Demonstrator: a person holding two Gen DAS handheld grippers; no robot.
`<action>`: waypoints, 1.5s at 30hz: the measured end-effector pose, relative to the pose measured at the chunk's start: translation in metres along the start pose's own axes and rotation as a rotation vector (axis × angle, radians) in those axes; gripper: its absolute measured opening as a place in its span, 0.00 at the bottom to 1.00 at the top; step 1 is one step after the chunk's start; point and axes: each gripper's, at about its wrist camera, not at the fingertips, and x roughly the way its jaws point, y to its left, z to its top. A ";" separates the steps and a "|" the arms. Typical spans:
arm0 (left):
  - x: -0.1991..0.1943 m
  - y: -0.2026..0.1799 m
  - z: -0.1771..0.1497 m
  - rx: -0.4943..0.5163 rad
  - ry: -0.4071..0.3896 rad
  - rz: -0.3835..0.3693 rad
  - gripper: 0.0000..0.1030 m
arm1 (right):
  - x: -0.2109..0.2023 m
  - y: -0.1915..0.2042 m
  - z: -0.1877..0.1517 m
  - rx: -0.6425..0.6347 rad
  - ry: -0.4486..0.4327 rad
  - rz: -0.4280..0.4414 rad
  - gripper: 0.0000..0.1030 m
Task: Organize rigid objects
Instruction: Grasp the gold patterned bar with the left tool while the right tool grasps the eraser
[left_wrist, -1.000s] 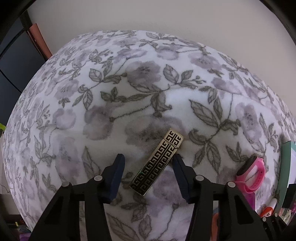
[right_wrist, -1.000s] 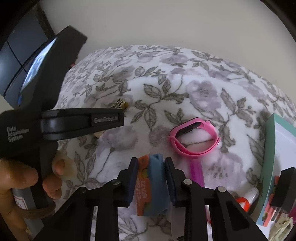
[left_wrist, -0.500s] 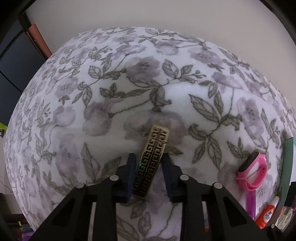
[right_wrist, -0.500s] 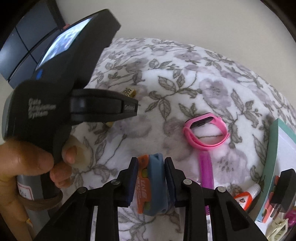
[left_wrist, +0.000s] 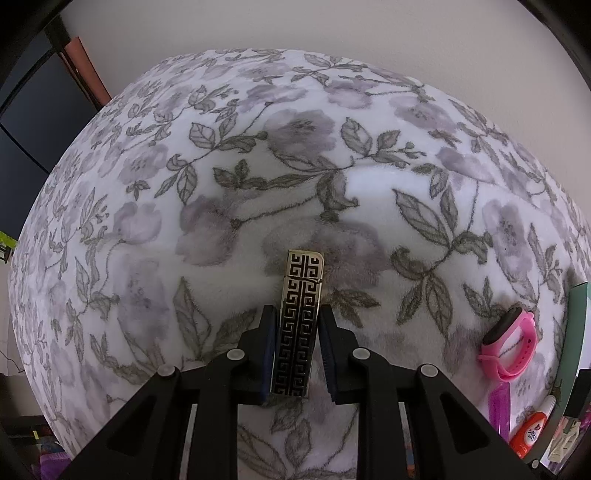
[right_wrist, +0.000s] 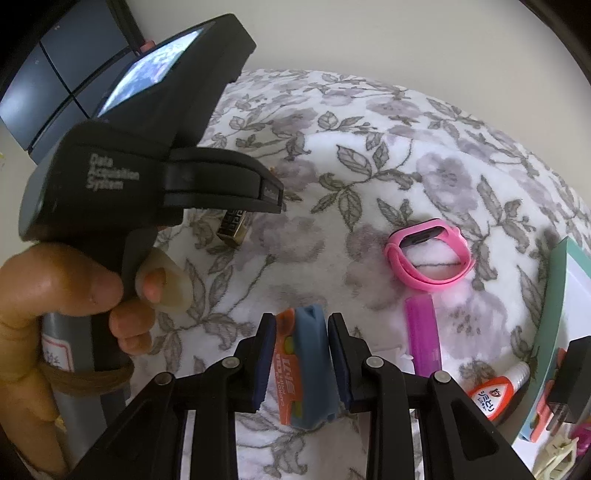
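Floral fleece blanket filling both views, printed in grey leaves and mauve blooms. At lower centre of the left wrist view, left gripper with jaws just narrowed and now clamped on a gold lighter with black Greek-key pattern, pads against both long sides, lighter standing lengthwise away from the camera. At lower centre of the right wrist view, right gripper closed narrow on an orange-and-blue cutter-like tool, held upright between the pads. Right of that, lying on the blanket: pink smart band looped shut, purple stick-shaped item just below it, orange-capped glue tube near the lower right. At far right edge, teal-rimmed tray; contents mostly cut off, only a black plug-like piece over its rim, pale clip beneath. At left of the right wrist view, hand gripping the left gripper's black handle, lighter's end showing under it.
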 end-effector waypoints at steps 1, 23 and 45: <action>0.001 0.001 0.002 -0.001 0.001 0.000 0.23 | 0.000 0.000 0.000 -0.003 0.002 0.002 0.32; -0.002 0.018 -0.014 -0.036 0.076 0.043 0.21 | 0.005 0.018 -0.006 -0.114 0.060 -0.177 0.47; -0.005 0.029 -0.012 -0.085 0.072 0.030 0.21 | -0.001 0.008 -0.004 -0.061 0.011 -0.119 0.44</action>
